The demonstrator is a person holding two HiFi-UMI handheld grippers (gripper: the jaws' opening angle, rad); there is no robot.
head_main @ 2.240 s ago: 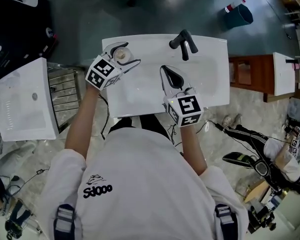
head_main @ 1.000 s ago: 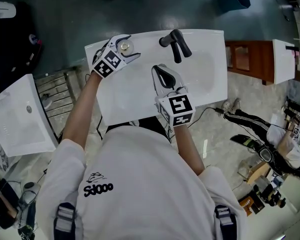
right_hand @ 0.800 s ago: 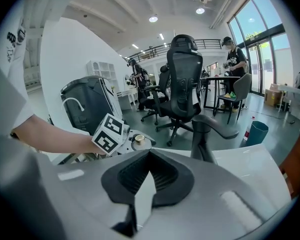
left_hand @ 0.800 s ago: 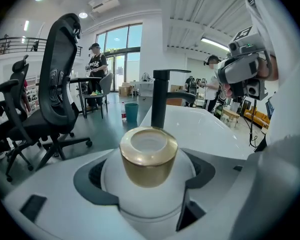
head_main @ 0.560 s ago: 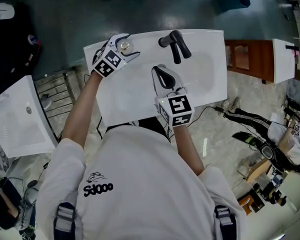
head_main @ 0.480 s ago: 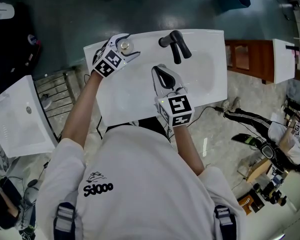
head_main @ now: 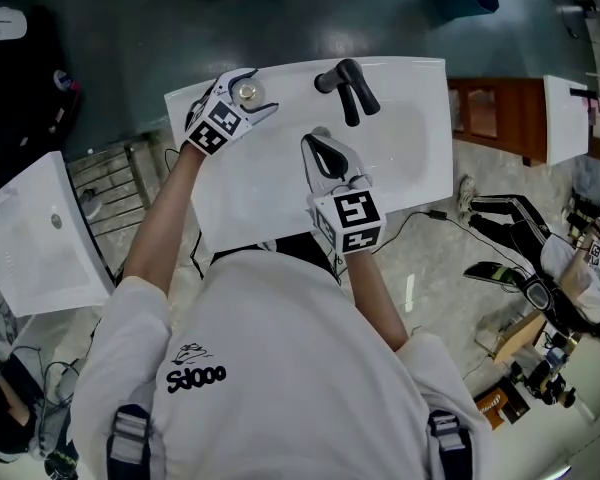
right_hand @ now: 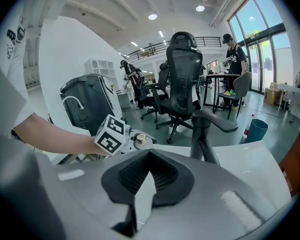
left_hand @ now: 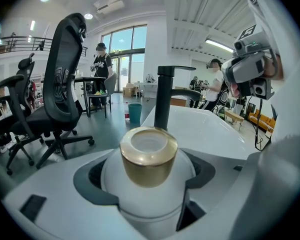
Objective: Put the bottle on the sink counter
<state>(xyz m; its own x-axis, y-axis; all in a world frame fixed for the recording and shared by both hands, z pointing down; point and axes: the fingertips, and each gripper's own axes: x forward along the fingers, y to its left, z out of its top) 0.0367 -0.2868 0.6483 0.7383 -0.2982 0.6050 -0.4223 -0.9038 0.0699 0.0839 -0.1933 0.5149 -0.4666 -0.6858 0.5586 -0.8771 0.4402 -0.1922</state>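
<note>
Your bottle [left_hand: 147, 186] is white with a shiny gold cap [left_hand: 149, 156] — the faucet [head_main: 348, 86] black against the white sink [head_main: 420, 128]. The left gripper [head_main: 252, 93] and right gripper [head_main: 318, 143] are white, their cubes patterned in black-and-white squares.

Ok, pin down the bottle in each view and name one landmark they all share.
Head view: bottle at the upper-left corner of the sink counter.
Left gripper view: centre, filling the lower half.
Right gripper view: small, left of centre.
Shared landmark: the black faucet.
</note>
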